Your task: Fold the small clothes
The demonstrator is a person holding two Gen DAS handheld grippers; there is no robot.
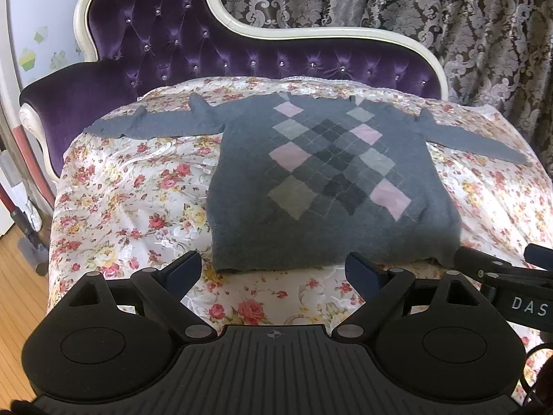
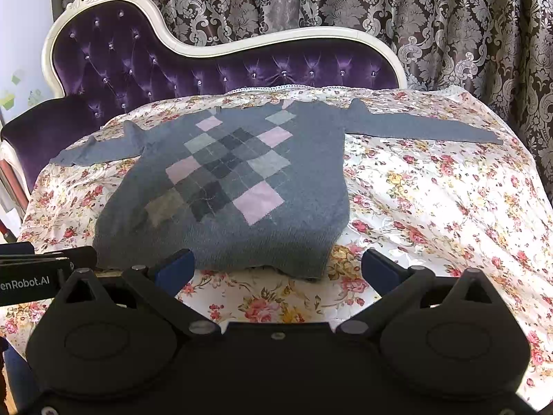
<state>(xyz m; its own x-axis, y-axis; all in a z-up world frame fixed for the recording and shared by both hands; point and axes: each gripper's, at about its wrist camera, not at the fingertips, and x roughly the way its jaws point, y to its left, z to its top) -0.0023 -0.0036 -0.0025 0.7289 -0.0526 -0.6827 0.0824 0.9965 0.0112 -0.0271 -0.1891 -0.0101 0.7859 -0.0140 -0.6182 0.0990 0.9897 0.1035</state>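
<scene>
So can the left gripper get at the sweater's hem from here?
Probably yes: the left gripper is open just short of the sweater hem, with only bare floral cover between.

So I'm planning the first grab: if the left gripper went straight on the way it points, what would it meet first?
Most likely the near hem of the grey argyle sweater, just ahead of the open left gripper; depth is hard to judge, so it may touch the floral cover first.

The matte black plastic left gripper [image 1: 273,271] had two rounded lobes with oval insets, silver pivot pins, dark blue finger pads [image 1: 183,271], a ribbed centre plate and a small compass mark. The matching black right gripper [image 2: 278,271] bore white lettering "DAS".
</scene>
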